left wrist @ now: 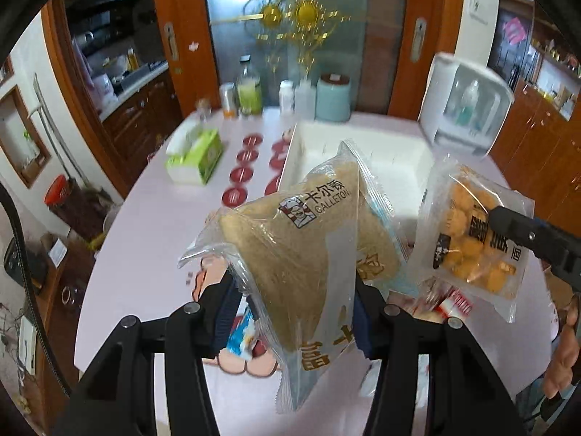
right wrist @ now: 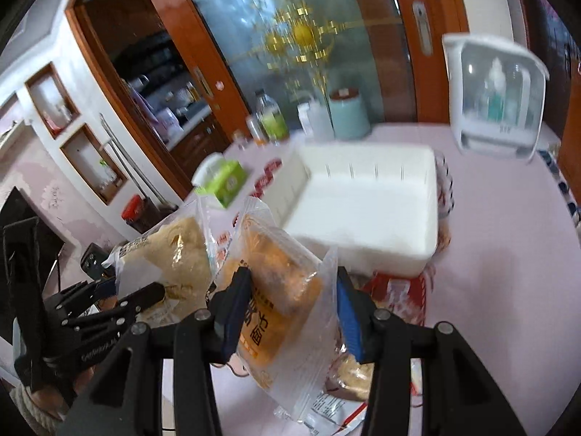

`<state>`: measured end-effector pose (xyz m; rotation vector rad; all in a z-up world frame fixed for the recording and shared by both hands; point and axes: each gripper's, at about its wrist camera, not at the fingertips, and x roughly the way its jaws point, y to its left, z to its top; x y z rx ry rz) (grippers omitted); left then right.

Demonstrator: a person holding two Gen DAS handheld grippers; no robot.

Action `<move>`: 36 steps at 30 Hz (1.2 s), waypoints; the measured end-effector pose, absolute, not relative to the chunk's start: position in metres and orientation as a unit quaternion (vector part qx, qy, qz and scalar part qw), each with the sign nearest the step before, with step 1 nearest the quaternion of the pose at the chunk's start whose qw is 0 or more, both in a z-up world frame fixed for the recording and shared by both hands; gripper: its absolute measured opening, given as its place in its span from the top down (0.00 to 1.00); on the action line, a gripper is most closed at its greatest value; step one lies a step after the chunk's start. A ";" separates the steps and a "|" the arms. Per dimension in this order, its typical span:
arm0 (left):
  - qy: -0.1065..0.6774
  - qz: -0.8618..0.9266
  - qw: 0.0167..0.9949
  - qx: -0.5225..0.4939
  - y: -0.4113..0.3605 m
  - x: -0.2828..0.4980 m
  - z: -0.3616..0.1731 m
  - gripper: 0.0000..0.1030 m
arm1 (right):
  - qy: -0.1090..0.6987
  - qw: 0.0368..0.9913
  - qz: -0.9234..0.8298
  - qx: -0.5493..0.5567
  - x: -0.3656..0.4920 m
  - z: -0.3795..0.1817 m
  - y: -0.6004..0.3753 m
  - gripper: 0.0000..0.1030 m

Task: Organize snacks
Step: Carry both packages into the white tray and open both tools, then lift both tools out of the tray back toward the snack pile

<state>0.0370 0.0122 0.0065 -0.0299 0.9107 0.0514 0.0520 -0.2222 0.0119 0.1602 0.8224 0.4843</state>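
Firstly, left wrist view: the left hand-held gripper [left wrist: 294, 312] clamps a tan bread packet [left wrist: 305, 247], held above the pink tabletop [left wrist: 145, 247]; the white bin [left wrist: 363, 152] lies at 12 o'clock, its near rim unobstructed. Right wrist view: the right hand-held gripper [right wrist: 290, 309] grips an orange snack packet [right wrist: 276, 290]; the bin sits at 1 o'clock, with bare tabletop at 3 o'clock.

Two held snack packets [left wrist: 308, 239] [left wrist: 472, 239], one white bin [left wrist: 363, 152], one tissue box [left wrist: 196, 156], one teal canister [left wrist: 333, 97]
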 end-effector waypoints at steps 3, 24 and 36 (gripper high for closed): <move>0.427 0.017 0.904 -0.018 0.010 0.049 0.032 0.49 | 0.376 0.896 0.225 0.071 0.061 0.032 -0.227 0.56; 0.484 -0.047 0.872 0.060 -0.032 0.281 -0.019 0.48 | 0.457 0.876 0.069 0.139 0.264 -0.024 -0.242 0.55; 0.537 -0.119 0.835 -0.005 -0.032 0.328 -0.098 0.01 | 0.513 0.848 0.052 0.119 0.296 -0.101 -0.229 0.45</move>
